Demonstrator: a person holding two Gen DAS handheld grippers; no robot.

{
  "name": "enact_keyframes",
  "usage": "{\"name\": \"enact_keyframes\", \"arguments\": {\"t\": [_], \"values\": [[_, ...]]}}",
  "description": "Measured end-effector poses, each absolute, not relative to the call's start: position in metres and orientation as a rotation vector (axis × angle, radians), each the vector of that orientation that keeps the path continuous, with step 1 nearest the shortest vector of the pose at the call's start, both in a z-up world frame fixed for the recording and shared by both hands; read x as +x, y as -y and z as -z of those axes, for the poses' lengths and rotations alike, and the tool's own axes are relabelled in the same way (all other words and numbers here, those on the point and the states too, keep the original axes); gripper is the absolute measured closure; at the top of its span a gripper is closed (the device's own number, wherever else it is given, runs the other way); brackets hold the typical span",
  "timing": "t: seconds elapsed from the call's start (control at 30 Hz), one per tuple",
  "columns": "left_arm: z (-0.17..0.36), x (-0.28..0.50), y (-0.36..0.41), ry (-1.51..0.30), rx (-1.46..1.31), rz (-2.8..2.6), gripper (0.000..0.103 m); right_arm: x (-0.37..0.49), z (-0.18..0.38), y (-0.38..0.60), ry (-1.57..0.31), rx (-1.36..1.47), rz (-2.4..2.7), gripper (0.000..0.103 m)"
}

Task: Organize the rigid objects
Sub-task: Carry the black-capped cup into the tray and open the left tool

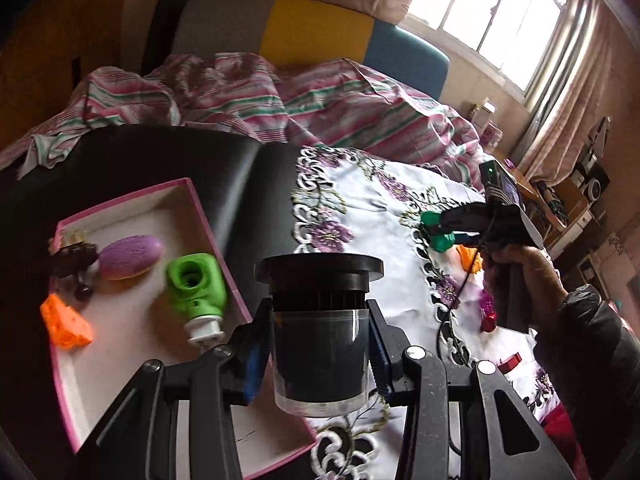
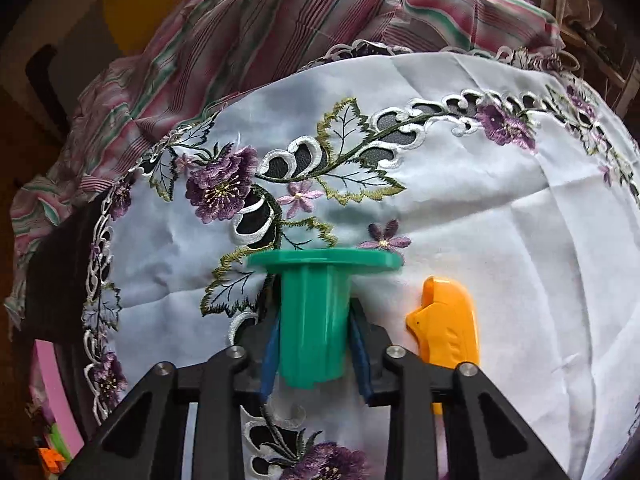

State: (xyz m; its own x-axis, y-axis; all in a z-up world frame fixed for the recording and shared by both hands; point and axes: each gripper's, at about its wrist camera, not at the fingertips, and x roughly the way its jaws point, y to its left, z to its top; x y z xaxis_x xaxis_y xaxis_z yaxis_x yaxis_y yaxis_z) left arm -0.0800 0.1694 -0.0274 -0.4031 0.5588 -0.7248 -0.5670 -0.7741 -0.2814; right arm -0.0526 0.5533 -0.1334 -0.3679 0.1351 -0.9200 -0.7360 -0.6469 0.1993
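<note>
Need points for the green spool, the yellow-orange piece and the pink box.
green spool (image 2: 312,320), right wrist view, on its ribbed barrel.
yellow-orange piece (image 2: 448,320), right wrist view, on its flat upper face.
pink box (image 1: 208,224), left wrist view, on its right rim.

A black-capped clear jar (image 1: 320,332) is sitting upright between blue pads, beside a pink box (image 1: 208,216) holding a purple oval (image 1: 131,256), green plug (image 1: 196,288) and orange wedge (image 1: 66,322). A green flanged spool (image 2: 316,320) is lying gripped beside an orange piece (image 2: 448,324) on the embroidered cloth (image 2: 500,220).
</note>
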Motion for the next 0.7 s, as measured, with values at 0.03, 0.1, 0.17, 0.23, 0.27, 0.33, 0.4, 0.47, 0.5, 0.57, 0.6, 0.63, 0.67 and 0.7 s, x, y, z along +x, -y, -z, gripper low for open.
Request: {"name": "enact_keyframes", "arguments": {"t": [0.03,0.1,0.17,0.23,0.27,0.33,0.4,0.47,0.5,0.57,0.6,0.63,0.67,0.7], "values": [[0.027,-0.08,-0.163,-0.007,-1.124,-2.196,0.059,-0.054,0.13,-0.544,-0.798,-1.323,-2.088,0.073],[0.027,-0.08,-0.154,-0.003,-1.131,-2.214,0.059,-0.056,0.121,-0.514,-0.684,-1.386,-2.194,0.074],[0.028,-0.08,-0.142,0.002,-1.138,-2.238,0.059,-0.052,0.115,-0.478,-0.614,-1.467,-2.295,0.073],[0.029,-0.08,-0.131,0.005,-1.146,-2.26,0.059,-0.044,0.112,-0.444,-0.552,-1.526,-2.371,0.073],[0.029,-0.079,-0.125,0.01,-1.149,-2.269,0.059,-0.042,0.113,-0.428,-0.524,-1.56,-2.397,0.073],[0.029,-0.077,-0.11,0.017,-1.154,-2.3,0.059,-0.033,0.115,-0.4,-0.465,-1.609,-2.442,0.073],[0.03,-0.074,-0.097,0.022,-1.162,-2.325,0.059,-0.027,0.122,-0.379,-0.39,-1.646,-2.456,0.073],[0.031,-0.073,-0.082,0.032,-1.18,-2.35,0.059,-0.029,0.133,-0.371,-0.345,-1.668,-2.43,0.073],[0.032,-0.071,-0.075,0.035,-1.186,-2.365,0.059,-0.028,0.134,-0.371,-0.341,-1.646,-2.441,0.073],[0.032,-0.068,-0.062,0.029,-1.194,-2.401,0.059,-0.027,0.134,-0.375,-0.394,-1.63,-2.445,0.073],[0.033,-0.066,-0.057,0.032,-1.197,-2.412,0.059,-0.026,0.134,-0.377,-0.413,-1.622,-2.454,0.073],[0.033,-0.065,-0.051,0.037,-1.203,-2.424,0.059,-0.024,0.135,-0.379,-0.432,-1.607,-2.466,0.073],[0.034,-0.063,-0.046,0.038,-1.209,-2.435,0.059,-0.022,0.135,-0.38,-0.448,-1.595,-2.478,0.073],[0.034,-0.06,-0.042,0.034,-1.211,-2.449,0.059,-0.02,0.136,-0.381,-0.459,-1.586,-2.488,0.073]]}}
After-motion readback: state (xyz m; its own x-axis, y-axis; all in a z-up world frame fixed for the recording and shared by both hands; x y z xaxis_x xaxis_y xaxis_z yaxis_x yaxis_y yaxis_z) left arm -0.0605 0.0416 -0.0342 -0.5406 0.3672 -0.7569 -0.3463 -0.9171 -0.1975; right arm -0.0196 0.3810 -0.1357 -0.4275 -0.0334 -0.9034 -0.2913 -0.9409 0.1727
